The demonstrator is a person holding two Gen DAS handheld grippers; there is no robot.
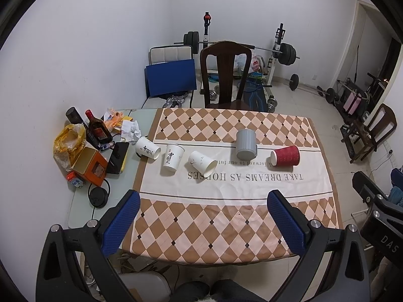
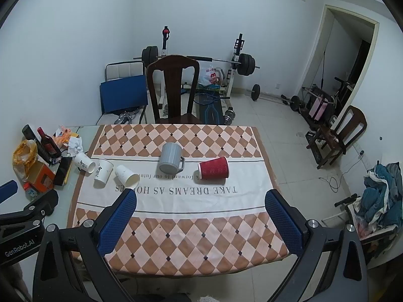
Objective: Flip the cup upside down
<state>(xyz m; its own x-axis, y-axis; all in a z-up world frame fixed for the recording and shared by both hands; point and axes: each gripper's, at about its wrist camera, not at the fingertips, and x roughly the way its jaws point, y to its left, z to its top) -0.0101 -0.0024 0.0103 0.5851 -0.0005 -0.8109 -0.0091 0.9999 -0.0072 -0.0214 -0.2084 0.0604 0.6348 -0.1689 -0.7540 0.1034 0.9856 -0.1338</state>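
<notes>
A: Start at the tongs. What are they doing?

B: The left tongs (image 1: 202, 202) sit at the bottom of the left wrist view, spread wide, nothing between the blue pads. The right tongs (image 2: 200, 202) look the same in the right wrist view: released, hovering over the near checkered part of the bench (image 2: 176, 249). Neither touches a cup.

A: And the cups?

B: 5 in a row across the middle of the frame, on the white band of the tablecloth (image 1: 252, 186). From the left of the left wrist view: a white paper cup (image 1: 148, 148) on its side near the cloth's left edge, a white cup with a black character (image 1: 172, 160) that stands rim up, another white cup (image 1: 202, 163) on its side with its mouth toward the camera, a grey mug (image 1: 245, 144) lying over with its handle to the right, and a red ribbed paper cup (image 1: 286, 156) on its side.

A: Which step, then?

B: I'd judge it the start: reach not begun, nothing visibly flipped. Which cup is meant I cannot tell. The next move calls for a forward reach, closing across a cup's wall, then turning it rim down.

A: Room?

B: Open cloth below the row. Clutter crowds the left: a dark bottle (image 1: 97, 128), an orange box (image 1: 92, 166), a phone (image 1: 118, 157). The red cup lies nearest the cloth's right edge.
</notes>
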